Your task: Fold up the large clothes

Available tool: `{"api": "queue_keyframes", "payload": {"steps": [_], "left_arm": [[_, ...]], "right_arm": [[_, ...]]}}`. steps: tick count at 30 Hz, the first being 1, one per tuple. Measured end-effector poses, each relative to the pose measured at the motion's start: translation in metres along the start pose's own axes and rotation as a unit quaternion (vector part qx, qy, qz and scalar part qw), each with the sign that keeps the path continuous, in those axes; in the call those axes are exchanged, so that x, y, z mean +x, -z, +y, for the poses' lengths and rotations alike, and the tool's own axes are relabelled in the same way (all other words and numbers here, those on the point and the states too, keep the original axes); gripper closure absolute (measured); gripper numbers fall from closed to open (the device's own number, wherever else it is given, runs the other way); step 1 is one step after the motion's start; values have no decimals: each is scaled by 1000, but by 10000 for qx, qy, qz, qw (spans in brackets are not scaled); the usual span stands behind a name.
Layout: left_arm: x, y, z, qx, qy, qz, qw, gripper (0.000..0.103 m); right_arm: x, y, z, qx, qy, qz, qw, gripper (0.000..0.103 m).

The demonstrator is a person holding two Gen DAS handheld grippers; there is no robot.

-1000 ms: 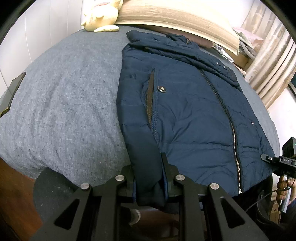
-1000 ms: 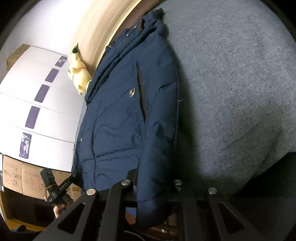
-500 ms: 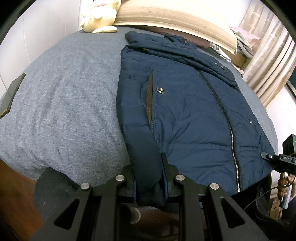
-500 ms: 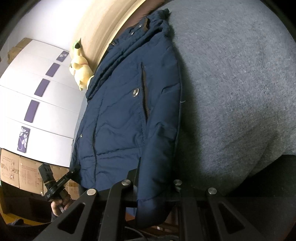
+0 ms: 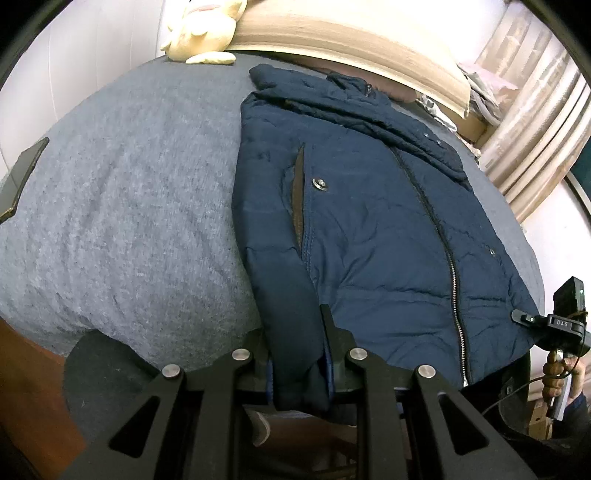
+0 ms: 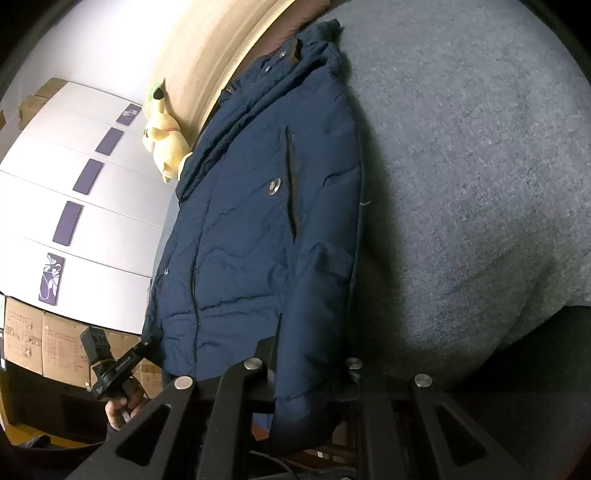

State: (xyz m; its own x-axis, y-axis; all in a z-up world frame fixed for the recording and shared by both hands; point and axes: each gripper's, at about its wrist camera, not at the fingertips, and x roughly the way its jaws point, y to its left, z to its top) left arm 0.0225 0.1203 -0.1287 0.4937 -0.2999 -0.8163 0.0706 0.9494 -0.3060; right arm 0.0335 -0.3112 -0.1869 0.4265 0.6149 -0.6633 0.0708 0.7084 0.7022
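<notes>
1. Left gripper (image 5: 297, 354): jaws nearly closed, pinching the cuff end of one sleeve (image 5: 291, 306) of the navy jacket (image 5: 373, 229). The fabric bunches thickly between the pads, which is why a narrow gap remains.
2. Right gripper (image 6: 310, 373): jaws closed down on the other sleeve's cuff (image 6: 314, 332), the padded cloth squeezed thin.
3. Jacket lies front-up on the grey bedspread (image 5: 122, 206), zipped, collar toward the headboard (image 5: 351, 40), hem at the near edge of the bed. Each sleeve runs straight down alongside the body of the jacket.
4. Holding both cuffs at the hem end likely gives control of the full sleeve length, so each can be swung across the chest in one move.
5. Judgement: an early fold step; the body is not yet folded.
6. Yellow plush toy (image 5: 203, 33) sits beside the headboard, well apart from the jacket; it should not interfere.
7. Risk: slick padded cloth may slip from the pinch.
</notes>
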Motion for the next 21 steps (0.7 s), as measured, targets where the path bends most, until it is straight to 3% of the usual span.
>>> {"api": "queue_keyframes", "payload": {"steps": [21], "left_arm": [[2, 2, 0, -3, -109, -48, 9999, 83]], "right_arm": [[-2, 2, 5, -96, 57, -106, 9999, 90]]}}
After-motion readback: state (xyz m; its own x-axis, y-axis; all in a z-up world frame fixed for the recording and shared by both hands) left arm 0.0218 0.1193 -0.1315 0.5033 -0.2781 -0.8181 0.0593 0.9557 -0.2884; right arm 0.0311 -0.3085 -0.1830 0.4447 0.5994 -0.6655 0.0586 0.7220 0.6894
